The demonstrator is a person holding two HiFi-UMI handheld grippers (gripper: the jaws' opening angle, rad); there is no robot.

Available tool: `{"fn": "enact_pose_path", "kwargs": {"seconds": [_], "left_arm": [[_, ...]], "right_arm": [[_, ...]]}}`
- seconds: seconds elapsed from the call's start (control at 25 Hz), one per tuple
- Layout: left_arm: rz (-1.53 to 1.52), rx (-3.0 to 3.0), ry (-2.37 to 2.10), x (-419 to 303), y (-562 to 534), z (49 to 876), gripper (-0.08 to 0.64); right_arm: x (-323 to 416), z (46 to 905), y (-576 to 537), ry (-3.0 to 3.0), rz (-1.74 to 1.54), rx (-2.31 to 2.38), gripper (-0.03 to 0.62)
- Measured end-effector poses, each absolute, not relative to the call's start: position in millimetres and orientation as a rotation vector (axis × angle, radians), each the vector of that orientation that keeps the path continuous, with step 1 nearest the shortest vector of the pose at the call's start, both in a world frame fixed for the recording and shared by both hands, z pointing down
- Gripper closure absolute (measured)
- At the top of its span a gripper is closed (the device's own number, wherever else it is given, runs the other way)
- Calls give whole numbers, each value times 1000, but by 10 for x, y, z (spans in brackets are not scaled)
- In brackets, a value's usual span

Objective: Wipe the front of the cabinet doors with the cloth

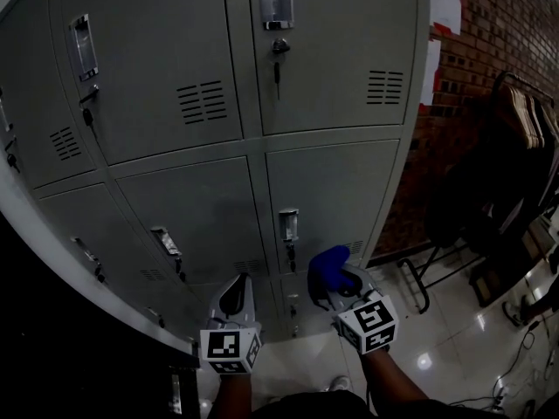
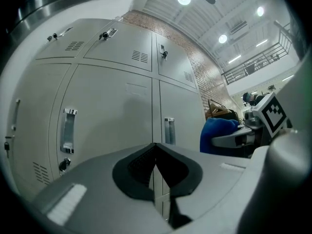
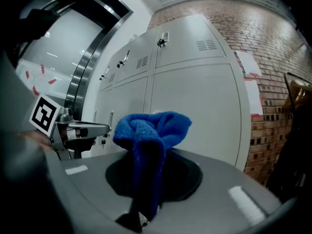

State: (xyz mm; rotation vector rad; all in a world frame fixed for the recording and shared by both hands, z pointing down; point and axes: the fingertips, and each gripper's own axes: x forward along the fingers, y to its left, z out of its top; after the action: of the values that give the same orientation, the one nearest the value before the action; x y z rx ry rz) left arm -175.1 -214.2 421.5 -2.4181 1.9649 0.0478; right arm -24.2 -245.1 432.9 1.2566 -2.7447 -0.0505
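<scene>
Before the cabinet doors, cloth in right gripper.

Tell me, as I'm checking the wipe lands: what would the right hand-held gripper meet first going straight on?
Likely the grey cabinet door, with the clamped blue cloth touching first; depth is unclear.

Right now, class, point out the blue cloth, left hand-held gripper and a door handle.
blue cloth [image 3: 153,128], right gripper view, bunched top.
left hand-held gripper [image 2: 155,147], left gripper view, closed tips.
door handle [image 1: 289,225], head view, middle.

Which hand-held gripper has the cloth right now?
The right hand-held gripper: its jaws are clamped on the blue cloth, which bunches above them. The left hand-held gripper is shut on nothing.
</scene>
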Motion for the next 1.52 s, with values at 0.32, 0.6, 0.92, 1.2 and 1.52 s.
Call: {"fn": "enact_pose_path", "kwargs": {"seconds": [0.32, 0.6, 0.92, 1.2, 1.52], "left_arm": [[112, -2409, 1913, -1721, -2029, 3972, 548], [120, -2370, 1971, -1822, -2016, 4074, 548], [114, -2381, 1968, -1768, -1983, 4088, 548], [124, -2397, 1952, -1687, -2001, 4076, 548], [124, -2413, 1931, -1583, -2070, 4068, 548]], "right_arm": [[-289, 4122, -2149, -2771, -157, 1296, 538], [-184, 4194, -2188, -2747, -143, 1378, 538], [-220, 4166, -2260, -2750, -149, 1399, 538], [-245, 4147, -2264, -2753, -164, 1393, 538], [-212, 4155, -2310, -2756, -159, 1388, 538]]}}
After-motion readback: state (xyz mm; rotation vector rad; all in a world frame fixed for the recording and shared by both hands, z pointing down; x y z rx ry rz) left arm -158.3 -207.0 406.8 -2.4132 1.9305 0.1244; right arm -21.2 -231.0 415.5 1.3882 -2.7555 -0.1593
